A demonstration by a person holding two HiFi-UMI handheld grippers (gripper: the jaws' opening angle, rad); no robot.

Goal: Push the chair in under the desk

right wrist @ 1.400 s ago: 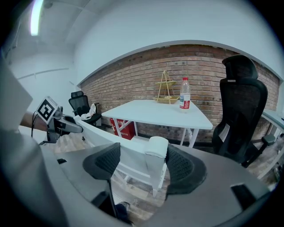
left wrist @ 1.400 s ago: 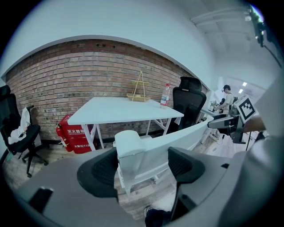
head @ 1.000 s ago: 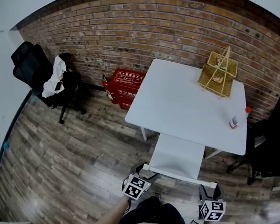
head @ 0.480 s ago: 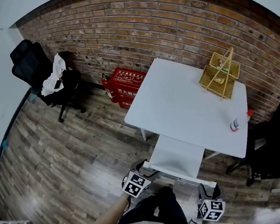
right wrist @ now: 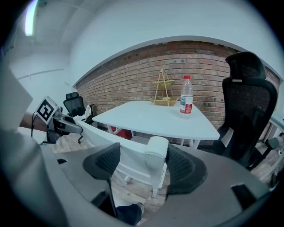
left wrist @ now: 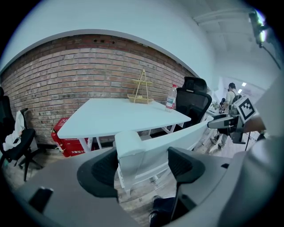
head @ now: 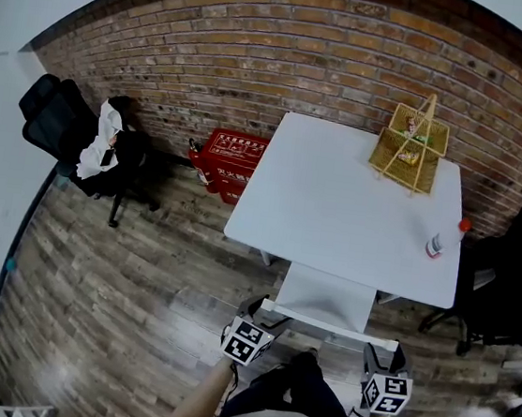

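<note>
Chair [head: 323, 300], white, sits at 6 o'clock of the white desk [head: 356, 205] in the head view. The front of its seat is tucked under the desk edge and its back rail is out toward you. Left gripper [head: 255, 317] is on the rail's 9 o'clock end, right gripper [head: 382, 357] on its 3 o'clock end. A wire basket [head: 408, 145] stands at the desk's 1 o'clock corner and a bottle [head: 437, 243] at its 3 o'clock edge. A red box [head: 229, 164] lies on the floor at the desk's 9 o'clock.

In the left gripper view the left gripper [left wrist: 142, 166] has its fingers spread. The chair's corner post [left wrist: 128, 150] stands between them, against the 9 o'clock pad, with a gap to the other, so nothing is pinched. The desk [left wrist: 120, 117] lies ahead at 12 o'clock.

In the right gripper view the right gripper [right wrist: 142, 164] also has its fingers spread. The other corner post [right wrist: 155, 159] rests against the 3 o'clock pad, apart from the other pad. The desk [right wrist: 155, 117] and bottle [right wrist: 186, 101] lie ahead, and a black office chair [right wrist: 246, 115] is at 3 o'clock.

I judge the push under way and partly done, with the seat not fully under. Next, press both posts toward 12 o'clock evenly so the chair runs straight between the desk legs. These hooked contacts are loose and could slip off a post.
</note>
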